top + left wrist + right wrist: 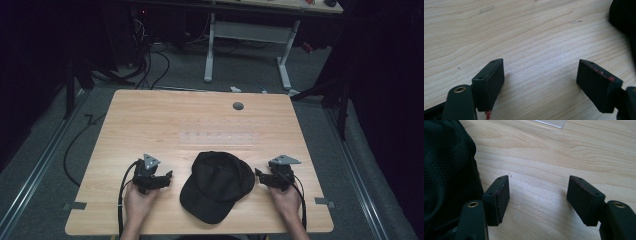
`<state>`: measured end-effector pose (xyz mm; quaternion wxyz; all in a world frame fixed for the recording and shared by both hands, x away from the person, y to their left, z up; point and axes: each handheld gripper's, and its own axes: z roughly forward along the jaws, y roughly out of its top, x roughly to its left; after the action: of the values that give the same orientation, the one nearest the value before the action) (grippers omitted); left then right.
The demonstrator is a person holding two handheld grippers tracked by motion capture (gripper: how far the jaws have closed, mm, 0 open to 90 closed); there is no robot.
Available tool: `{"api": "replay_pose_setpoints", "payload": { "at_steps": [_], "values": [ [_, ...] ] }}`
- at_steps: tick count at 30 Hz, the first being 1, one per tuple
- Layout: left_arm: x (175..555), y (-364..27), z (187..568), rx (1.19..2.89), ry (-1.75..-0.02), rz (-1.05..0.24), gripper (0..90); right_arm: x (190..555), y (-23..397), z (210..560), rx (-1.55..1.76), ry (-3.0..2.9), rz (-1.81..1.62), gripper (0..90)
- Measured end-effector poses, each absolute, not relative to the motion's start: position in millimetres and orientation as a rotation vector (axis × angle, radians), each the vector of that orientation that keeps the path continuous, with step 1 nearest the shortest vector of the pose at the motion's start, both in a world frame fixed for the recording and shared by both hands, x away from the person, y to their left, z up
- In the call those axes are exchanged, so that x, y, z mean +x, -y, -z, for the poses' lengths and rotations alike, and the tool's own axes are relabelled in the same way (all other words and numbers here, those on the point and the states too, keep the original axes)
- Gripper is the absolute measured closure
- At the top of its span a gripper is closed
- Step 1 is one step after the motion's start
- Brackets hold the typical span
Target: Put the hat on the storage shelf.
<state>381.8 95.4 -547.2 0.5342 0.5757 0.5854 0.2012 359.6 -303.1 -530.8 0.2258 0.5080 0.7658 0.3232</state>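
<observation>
High view: 1 black cap (218,185) on table (150,115) betw. 2 grippers, left gripper (166,177) & right gripper (258,175) each just beside it; left gripper view: jaws apart, cap beyond rt jaw; right gripper view: jaws apart, cap against left jaw.

Black cap (218,185) on wooden table (150,120), flanked by two hand-held grippers.

Left gripper (167,176) just beside crown's left, right gripper (258,174) close at its right; brim pointing toward near edge; small grey disc (238,106) near far edge.
</observation>
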Motion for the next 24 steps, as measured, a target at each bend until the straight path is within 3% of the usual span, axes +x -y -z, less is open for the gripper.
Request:
{"api": "replay_pose_setpoints", "payload": {
  "at_steps": [6, 24],
  "values": [
    [381.8, -95.6, 547.3, 1.375, -1.394, -0.48, 22.6, 356.3, 301.7, 530.6, 1.386, -2.117, -0.899, 40.7],
    [381.9, -95.6, 547.3, 1.375, -1.395, -0.481, 22.6, 348.5, 303.0, 529.9, 1.463, -2.055, -0.915, 45.8]
  ]
}}
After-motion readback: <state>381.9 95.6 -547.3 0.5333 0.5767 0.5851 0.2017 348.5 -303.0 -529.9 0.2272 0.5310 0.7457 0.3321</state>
